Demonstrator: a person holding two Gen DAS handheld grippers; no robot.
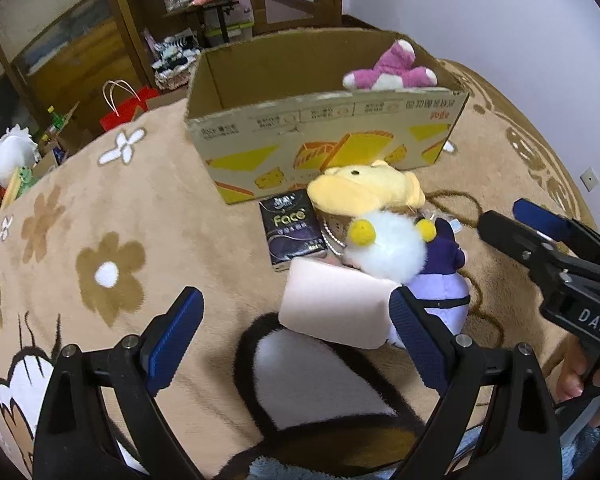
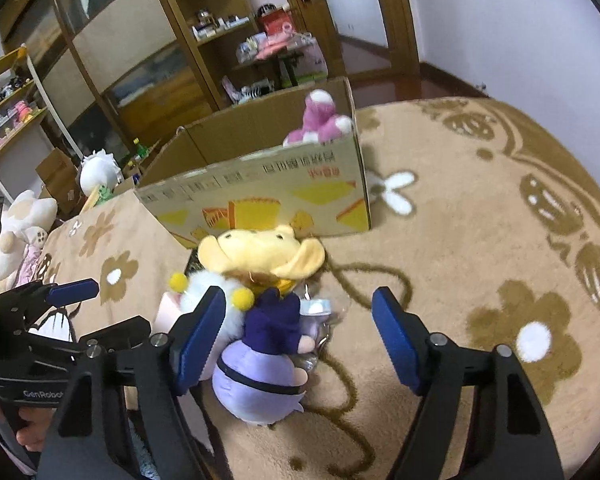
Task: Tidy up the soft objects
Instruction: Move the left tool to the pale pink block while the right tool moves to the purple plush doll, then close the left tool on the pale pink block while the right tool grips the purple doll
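A cardboard box [image 1: 324, 120] stands on the flowered blanket, with a pink and white plush [image 1: 392, 68] inside at its right end; both also show in the right wrist view, the box [image 2: 260, 192] and the plush [image 2: 320, 120]. In front of the box lie a yellow plush [image 1: 364, 188], a white fluffy ball with yellow pompoms [image 1: 388, 244], a purple plush [image 1: 448, 280], a pale pink sponge block [image 1: 336, 308] and a dark tissue pack [image 1: 294, 228]. My left gripper [image 1: 296, 332] is open, just before the pink block. My right gripper [image 2: 300, 332] is open around the purple plush [image 2: 260, 368].
The brown flowered blanket [image 1: 112, 272] covers the surface. Wooden shelves [image 2: 204, 20] and a cabinet stand behind. A red paper bag [image 1: 124, 112], bottles and a white plush [image 1: 14, 152] lie off the left edge. More plush toys [image 2: 20, 220] sit at far left.
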